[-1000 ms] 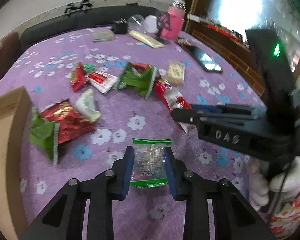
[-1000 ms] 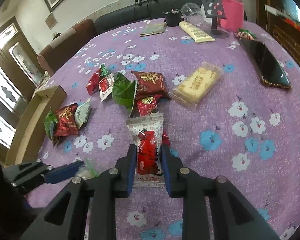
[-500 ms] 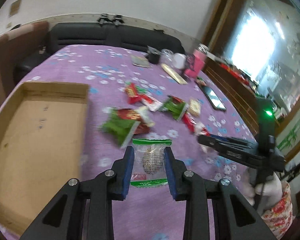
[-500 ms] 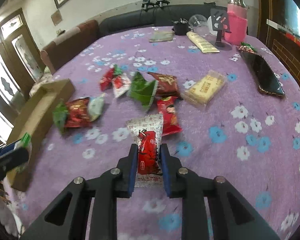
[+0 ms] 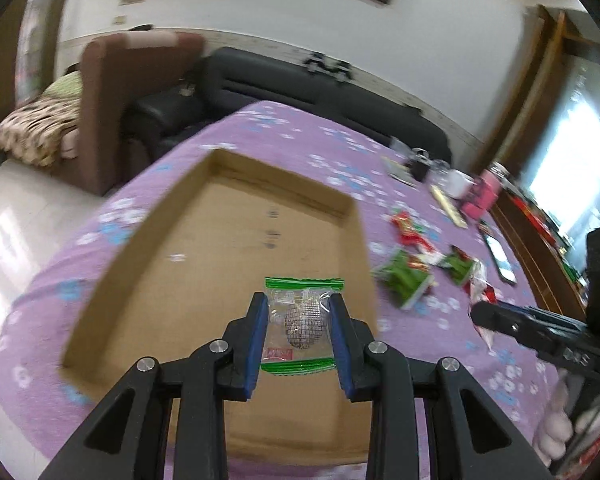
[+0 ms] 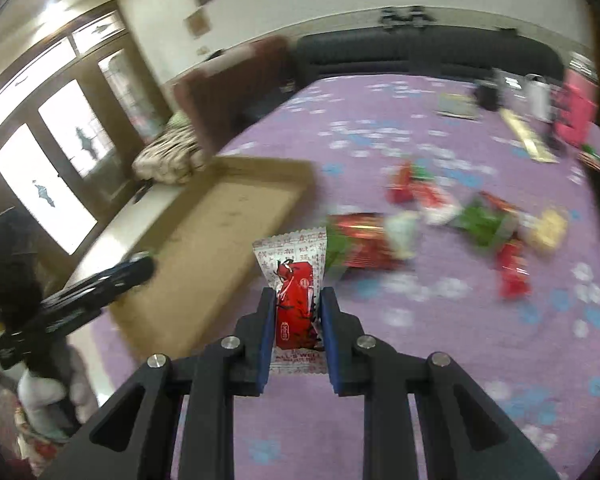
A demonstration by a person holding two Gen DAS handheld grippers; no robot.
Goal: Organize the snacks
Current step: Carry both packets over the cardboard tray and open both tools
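My left gripper is shut on a clear snack packet with green ends and holds it above the shallow cardboard box, near its right wall. My right gripper is shut on a white-and-red snack packet above the purple flowered tablecloth, just right of the box. Each gripper shows in the other's view: the right one and the left one.
Several red and green snack packets lie loose in the middle of the table, also in the left wrist view. A phone, a pink bottle and cups stand at the far side. Sofas stand behind the table.
Both grippers have swung left with their packets. The left one now hangs over the box; the right one has come close to the box's right edge.
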